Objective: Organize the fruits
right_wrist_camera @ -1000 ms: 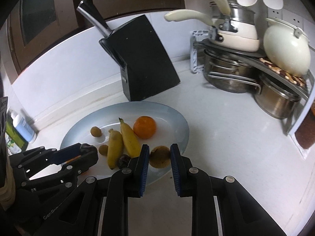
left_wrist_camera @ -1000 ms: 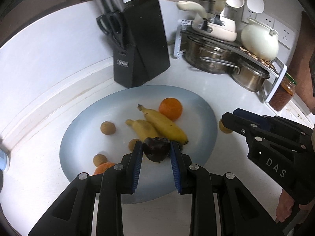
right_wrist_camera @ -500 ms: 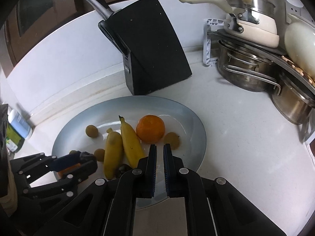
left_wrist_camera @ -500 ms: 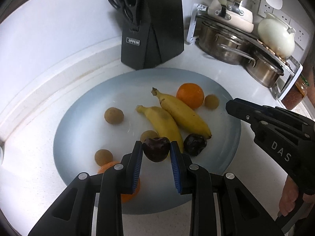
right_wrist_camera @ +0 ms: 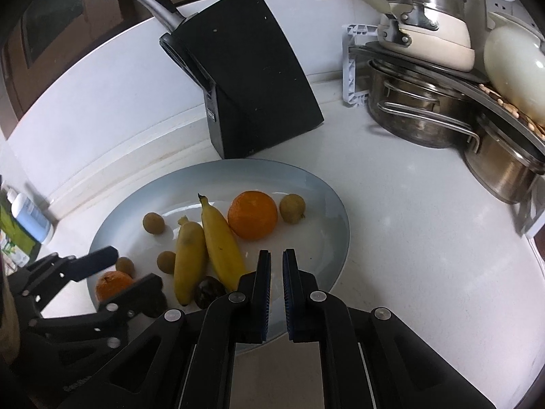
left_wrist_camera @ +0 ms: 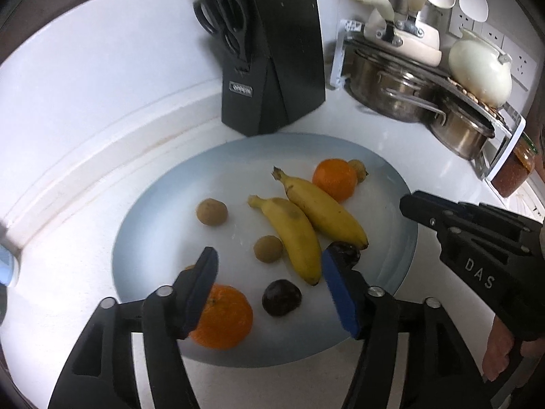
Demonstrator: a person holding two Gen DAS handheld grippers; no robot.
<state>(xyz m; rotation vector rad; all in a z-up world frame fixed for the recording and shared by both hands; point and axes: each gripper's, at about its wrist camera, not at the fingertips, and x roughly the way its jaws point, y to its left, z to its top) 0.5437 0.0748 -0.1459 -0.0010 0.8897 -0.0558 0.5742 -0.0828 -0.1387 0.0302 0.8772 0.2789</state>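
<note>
Blue-grey plate (left_wrist_camera: 143, 238) on white worktop (right_wrist_camera: 425, 238) carries all visible fruit: bananas (left_wrist_camera: 306, 218) centre, orange (left_wrist_camera: 332, 179) at 1 o'clock, dark fruit (left_wrist_camera: 281, 297) at 6. Task looks nearly done. Left gripper (left_wrist_camera: 269, 293) low over plate's 6 o'clock edge, fingers wide, empty. Right gripper (right_wrist_camera: 276, 272) at 4 o'clock, fingers narrow, empty.
</note>
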